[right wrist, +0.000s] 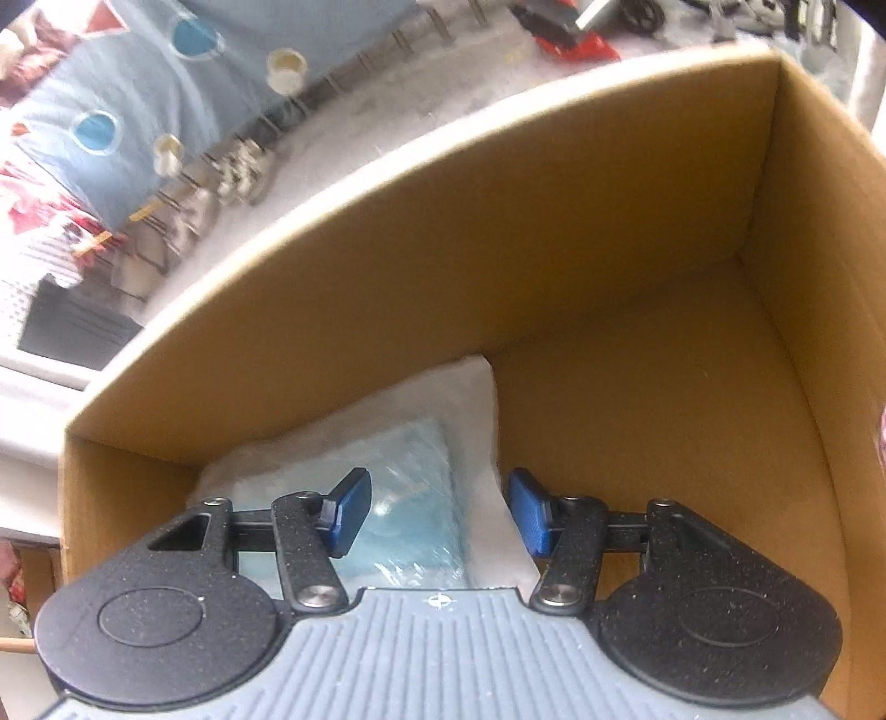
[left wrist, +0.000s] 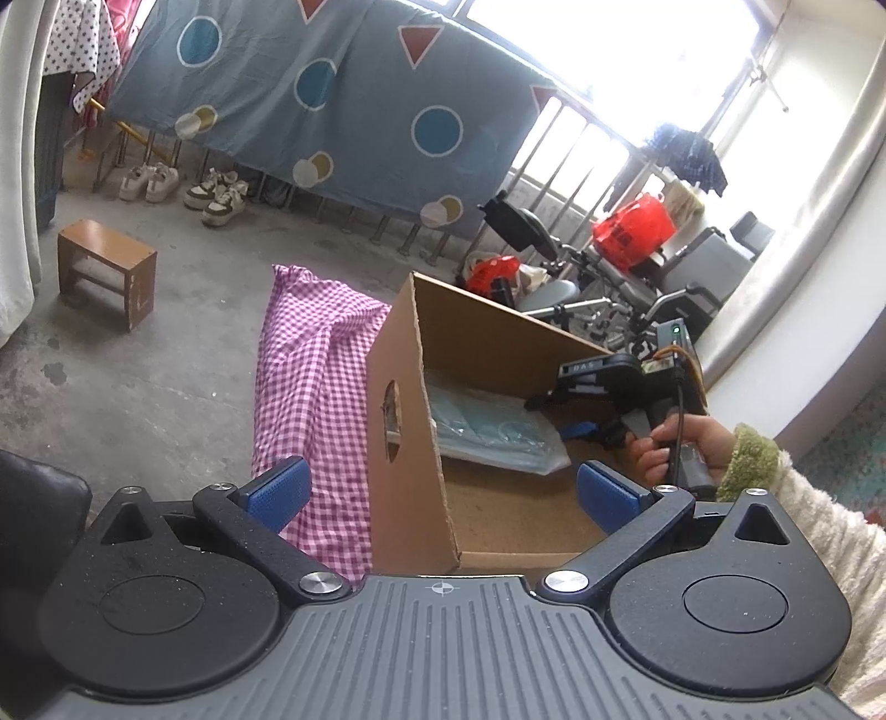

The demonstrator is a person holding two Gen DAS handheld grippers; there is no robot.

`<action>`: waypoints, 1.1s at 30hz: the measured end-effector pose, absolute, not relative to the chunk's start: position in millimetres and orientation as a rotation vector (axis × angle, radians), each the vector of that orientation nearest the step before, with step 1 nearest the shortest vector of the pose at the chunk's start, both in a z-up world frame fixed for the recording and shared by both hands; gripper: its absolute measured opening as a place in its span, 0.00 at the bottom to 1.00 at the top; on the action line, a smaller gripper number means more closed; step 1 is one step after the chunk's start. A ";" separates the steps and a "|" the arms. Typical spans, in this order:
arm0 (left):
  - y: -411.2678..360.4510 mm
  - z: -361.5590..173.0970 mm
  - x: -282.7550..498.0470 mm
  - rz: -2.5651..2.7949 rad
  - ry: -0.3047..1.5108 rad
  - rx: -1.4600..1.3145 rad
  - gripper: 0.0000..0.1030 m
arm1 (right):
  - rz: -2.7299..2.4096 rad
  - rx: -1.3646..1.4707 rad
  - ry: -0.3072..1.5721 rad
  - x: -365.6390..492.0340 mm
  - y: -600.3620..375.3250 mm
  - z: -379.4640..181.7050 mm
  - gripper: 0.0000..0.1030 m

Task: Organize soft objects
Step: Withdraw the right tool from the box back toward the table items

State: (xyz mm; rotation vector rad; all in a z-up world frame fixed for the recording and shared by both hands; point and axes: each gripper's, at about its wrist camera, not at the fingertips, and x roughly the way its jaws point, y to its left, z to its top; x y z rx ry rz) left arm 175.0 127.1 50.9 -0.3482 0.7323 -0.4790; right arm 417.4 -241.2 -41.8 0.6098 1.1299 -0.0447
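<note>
my right gripper [right wrist: 437, 512] hangs apart over the packet [right wrist: 410, 498] lying in the box [right wrist: 498, 232]. it looks light, soft, slippery in plastic; i'd pinch an edge. left gripper [left wrist: 440, 495] apart, empty.

We see a bare grey concrete floor [left wrist: 166, 387], stained in places, with a small brown wooden stool [left wrist: 108, 271] standing on it near the left. Behind it a metal railing [left wrist: 559, 144] runs along the far side, draped with a large blue-grey sheet [left wrist: 332, 99] printed with circles and triangles. Two pairs of sneakers [left wrist: 185, 188] sit on the floor beneath the sheet. Bright daylight pours in above the railing through a window [left wrist: 609, 50], washing out the view. At the right we see a curved white wall [left wrist: 803, 232], and before it a cluster of wheelchairs [left wrist: 603, 277] with red plastic bags [left wrist: 631, 227].
</note>
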 end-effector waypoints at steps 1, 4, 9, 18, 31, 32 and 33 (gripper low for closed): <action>126.3 50.6 174.8 -0.480 0.733 -0.349 1.00 | -0.035 0.603 1.117 416.4 -240.3 -40.5 0.55; 124.5 50.4 174.9 -0.483 0.737 -0.346 1.00 | -0.038 0.562 1.103 415.5 -238.2 -40.8 0.55; 122.0 51.9 173.2 -0.480 0.737 -0.350 1.00 | -0.038 0.568 1.076 414.1 -245.2 -38.2 0.57; 122.8 64.0 154.7 -0.457 0.699 -0.348 1.00 | 0.017 0.599 0.849 364.6 -273.0 27.7 0.66; 107.8 75.8 113.9 -0.473 0.688 -0.283 1.00 | 0.345 0.642 0.645 198.4 -311.9 116.8 0.70; 106.3 74.6 111.1 -0.478 0.693 -0.277 1.00 | 0.362 0.641 0.643 188.6 -311.1 118.4 0.70; 105.2 72.8 108.8 -0.484 0.698 -0.271 1.00 | 0.381 0.642 0.640 177.7 -310.8 117.8 0.70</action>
